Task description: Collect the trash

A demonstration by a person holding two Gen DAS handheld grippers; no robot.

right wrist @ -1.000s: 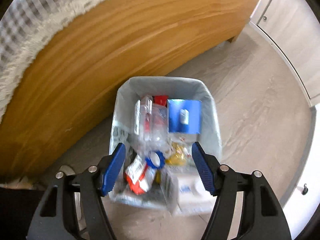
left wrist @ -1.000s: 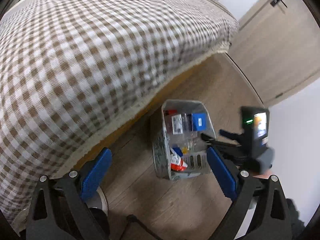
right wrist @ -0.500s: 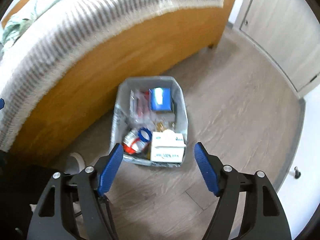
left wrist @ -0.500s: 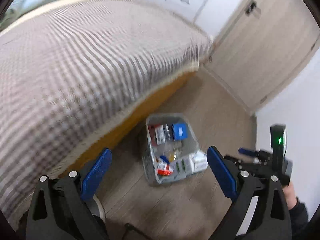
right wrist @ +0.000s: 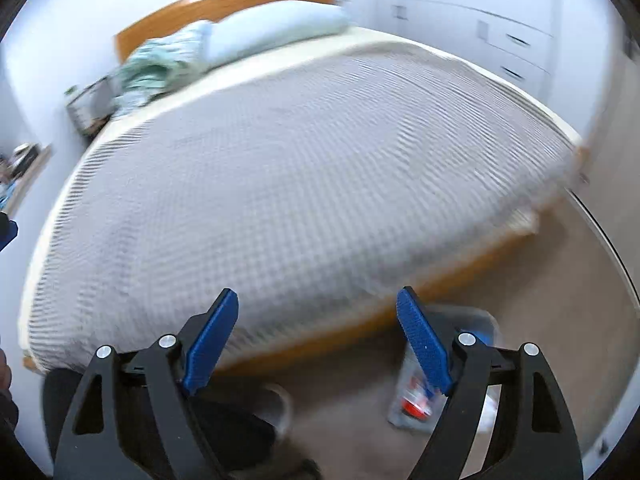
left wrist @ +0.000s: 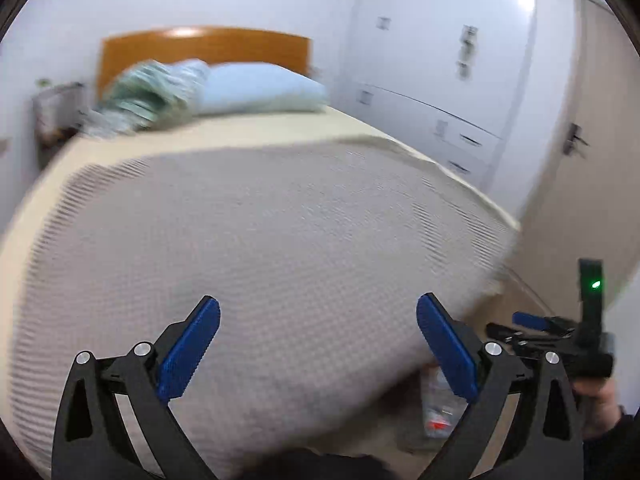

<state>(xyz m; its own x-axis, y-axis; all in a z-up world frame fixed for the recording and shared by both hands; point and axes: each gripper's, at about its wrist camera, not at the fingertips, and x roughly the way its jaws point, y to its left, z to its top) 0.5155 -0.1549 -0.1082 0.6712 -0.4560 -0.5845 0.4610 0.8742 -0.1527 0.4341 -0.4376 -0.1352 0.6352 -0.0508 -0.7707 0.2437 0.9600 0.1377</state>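
The clear trash bin (right wrist: 416, 396), filled with wrappers and packets, stands on the floor beside the bed, low in the right wrist view and partly hidden behind my right finger. In the left wrist view the bin (left wrist: 438, 412) peeks out under the bed's edge. My left gripper (left wrist: 318, 354) is open and empty, raised over the checked bedspread (left wrist: 260, 248). My right gripper (right wrist: 318, 334) holds nothing; its jaws are opening wider. In the left wrist view the right gripper (left wrist: 532, 326) shows at the far right, held by a hand (left wrist: 600, 404). Both views are blurred.
A wide bed (right wrist: 300, 168) with a wooden headboard (left wrist: 204, 48), a pale blue pillow (left wrist: 260, 88) and a crumpled green cloth (left wrist: 148, 96) fills both views. White wardrobes (left wrist: 440, 60) and a door (left wrist: 592, 152) stand at the right. Wooden floor (right wrist: 560, 288) runs beside the bed.
Both grippers have risen and tilted up away from the bin, which has slid to the bottom of each view. The bed, headboard and wardrobes have come into view. The right jaws have widened.
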